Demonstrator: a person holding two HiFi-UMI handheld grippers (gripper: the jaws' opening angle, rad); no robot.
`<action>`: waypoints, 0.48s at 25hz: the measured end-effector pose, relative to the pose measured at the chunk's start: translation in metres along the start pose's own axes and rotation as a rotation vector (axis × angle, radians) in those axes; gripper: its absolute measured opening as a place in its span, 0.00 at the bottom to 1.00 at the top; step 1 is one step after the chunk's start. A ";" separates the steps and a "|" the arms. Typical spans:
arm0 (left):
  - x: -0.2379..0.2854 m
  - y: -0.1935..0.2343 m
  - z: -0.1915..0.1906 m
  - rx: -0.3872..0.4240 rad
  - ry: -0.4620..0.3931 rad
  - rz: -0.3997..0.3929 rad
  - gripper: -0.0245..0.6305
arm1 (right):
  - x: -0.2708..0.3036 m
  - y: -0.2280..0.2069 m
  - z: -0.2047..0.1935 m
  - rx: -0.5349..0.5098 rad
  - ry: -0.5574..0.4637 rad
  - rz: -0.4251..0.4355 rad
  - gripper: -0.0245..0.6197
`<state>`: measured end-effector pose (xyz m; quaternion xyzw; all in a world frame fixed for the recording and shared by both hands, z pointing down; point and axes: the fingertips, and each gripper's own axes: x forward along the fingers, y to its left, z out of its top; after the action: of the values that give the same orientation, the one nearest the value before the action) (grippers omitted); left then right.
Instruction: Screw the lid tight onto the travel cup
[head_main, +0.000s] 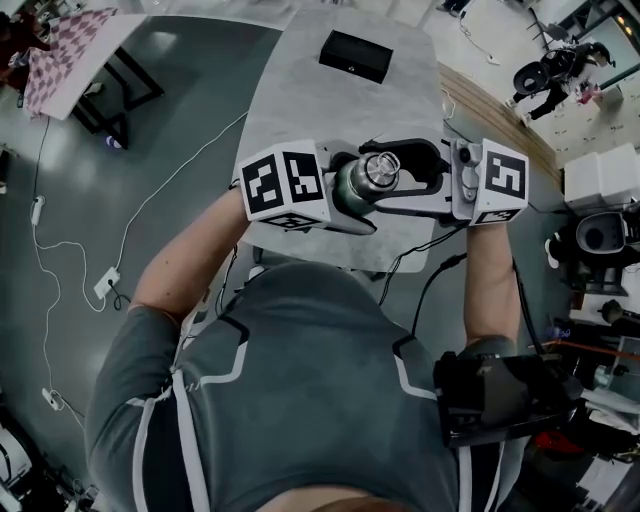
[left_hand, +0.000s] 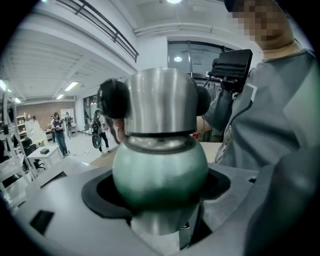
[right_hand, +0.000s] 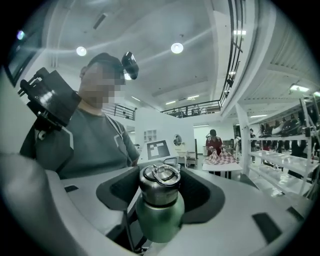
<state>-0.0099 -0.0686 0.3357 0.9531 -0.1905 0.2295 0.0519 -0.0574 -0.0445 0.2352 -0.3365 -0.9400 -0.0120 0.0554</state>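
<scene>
The left gripper's (head_main: 348, 193) fingers (left_hand: 97, 192) are clenched on the rounded green body of the travel cup (left_hand: 160, 172), which sits deep in their black pads and fills most of the left gripper view. The right gripper's (head_main: 388, 173) fingers (left_hand: 112, 97) stand wide and close on the steel lid (right_hand: 159, 187). Their black tips lie against its two opposite sides, as the left gripper view shows. The lid sits on the mouth of the cup, and a small metal ring (right_hand: 163, 174) lies flat on its top. The cup is held in the air between the two grippers, tilted, with the lid end towards the right gripper. It hangs over the near edge of the grey bench (head_main: 300, 90), clear of the surface. Each gripper's marker cube flanks the cup, the left cube (head_main: 285, 185) and the right cube (head_main: 500, 180), with the person's bare forearms running back from them to a grey shirt. A flat black box (head_main: 355, 55) lies alone near the far edge of the bench, well apart from the cup.
</scene>
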 end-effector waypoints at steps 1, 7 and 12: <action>0.000 -0.002 0.000 0.004 -0.001 -0.014 0.63 | 0.000 0.001 0.000 -0.001 -0.004 0.017 0.46; 0.000 0.002 0.003 -0.003 -0.009 0.003 0.63 | -0.001 -0.001 0.003 0.002 -0.036 0.010 0.46; -0.001 0.043 -0.014 -0.099 0.057 0.273 0.63 | -0.008 -0.033 -0.009 0.039 -0.039 -0.282 0.46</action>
<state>-0.0335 -0.1055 0.3482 0.9077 -0.3279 0.2517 0.0724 -0.0711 -0.0763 0.2441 -0.2002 -0.9789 0.0050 0.0414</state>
